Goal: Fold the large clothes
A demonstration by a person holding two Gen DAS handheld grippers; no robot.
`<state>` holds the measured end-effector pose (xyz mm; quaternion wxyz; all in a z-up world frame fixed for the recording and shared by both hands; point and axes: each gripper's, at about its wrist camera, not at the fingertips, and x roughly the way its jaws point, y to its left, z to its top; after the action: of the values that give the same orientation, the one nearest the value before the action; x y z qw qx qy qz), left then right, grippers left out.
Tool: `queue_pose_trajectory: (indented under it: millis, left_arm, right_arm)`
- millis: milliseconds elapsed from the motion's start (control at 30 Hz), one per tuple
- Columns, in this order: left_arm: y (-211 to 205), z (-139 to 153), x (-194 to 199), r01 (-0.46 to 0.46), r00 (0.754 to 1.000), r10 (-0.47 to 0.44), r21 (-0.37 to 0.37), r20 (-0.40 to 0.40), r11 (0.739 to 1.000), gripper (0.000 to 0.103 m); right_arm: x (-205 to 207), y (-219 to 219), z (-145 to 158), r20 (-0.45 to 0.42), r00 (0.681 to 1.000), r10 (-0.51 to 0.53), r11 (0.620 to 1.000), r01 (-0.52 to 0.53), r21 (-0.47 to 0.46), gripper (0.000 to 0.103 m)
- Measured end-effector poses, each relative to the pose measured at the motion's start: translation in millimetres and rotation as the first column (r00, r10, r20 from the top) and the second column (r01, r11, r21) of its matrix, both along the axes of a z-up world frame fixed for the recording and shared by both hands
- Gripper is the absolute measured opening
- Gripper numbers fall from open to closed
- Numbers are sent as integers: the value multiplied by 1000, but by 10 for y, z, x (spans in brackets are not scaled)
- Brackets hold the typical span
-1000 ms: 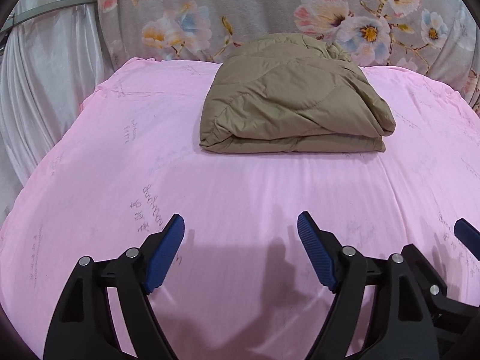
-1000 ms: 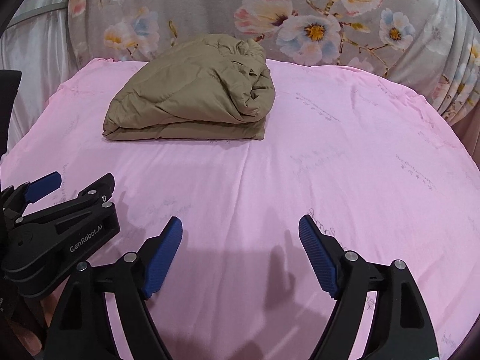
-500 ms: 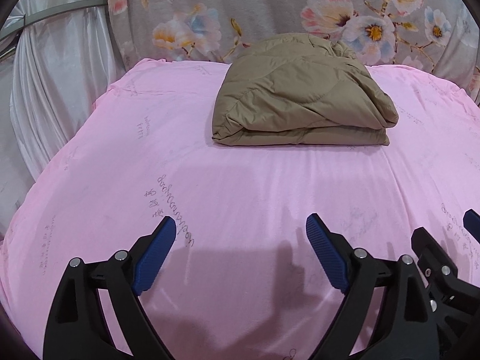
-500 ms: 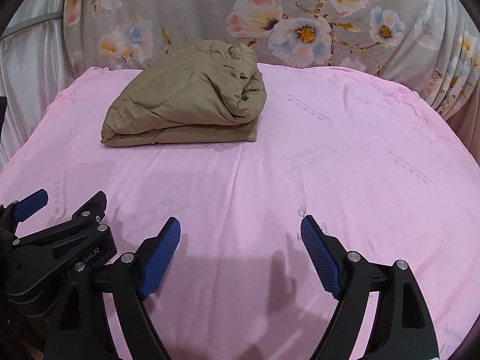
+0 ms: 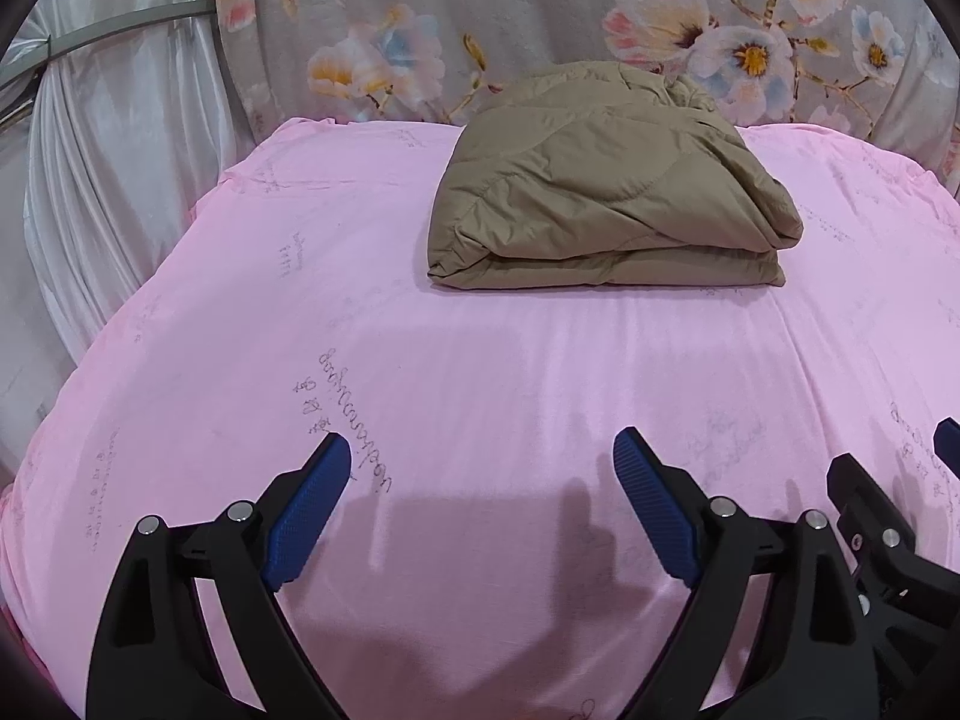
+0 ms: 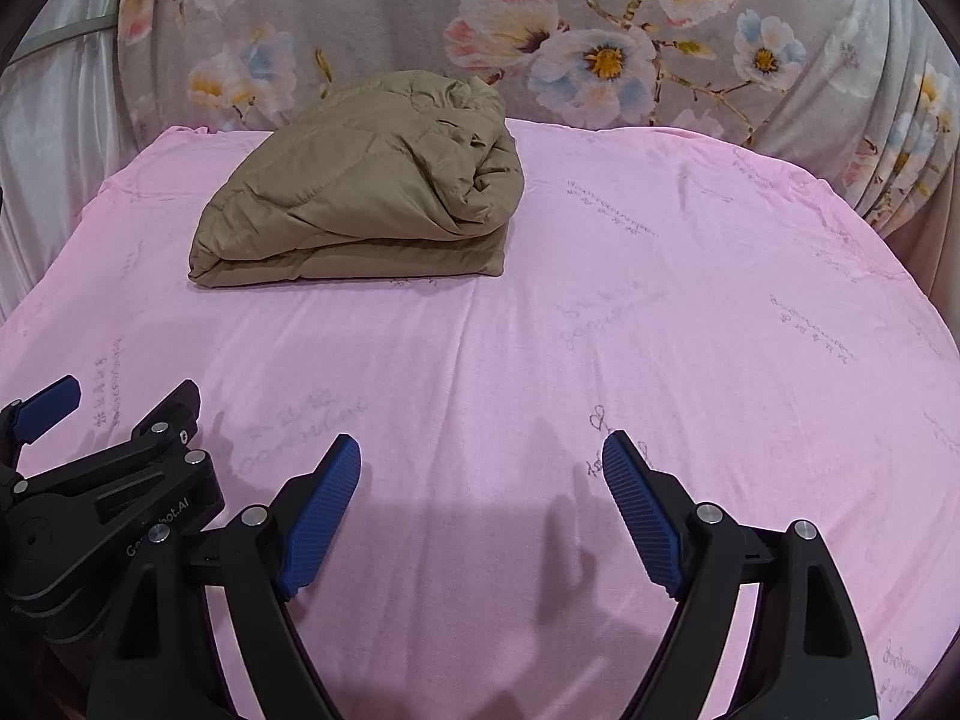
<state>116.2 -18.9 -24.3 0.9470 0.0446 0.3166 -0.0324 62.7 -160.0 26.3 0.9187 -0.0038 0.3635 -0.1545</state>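
While our left gripper hangs over the pink sheet with its jaws spread wide and nothing between them, the folded tan quilted coat lies well ahead of its tips, a little right, near the floral fabric. From our right gripper, equally wide and empty, the coat sits well ahead and to the left. We judge it soft, puffy, light and somewhat slippery; we would take it at the stacked near edge.
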Motion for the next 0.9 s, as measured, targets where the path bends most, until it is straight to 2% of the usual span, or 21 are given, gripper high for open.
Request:
queue_pose_trajectory:
  millis: [900]
  left_arm:
    - [-4, 16, -30, -7, 1000, 7, 5, 15, 1000, 86]
  right_arm:
    - [-11, 0, 5, 7, 1000, 0, 1000, 0, -6, 81]
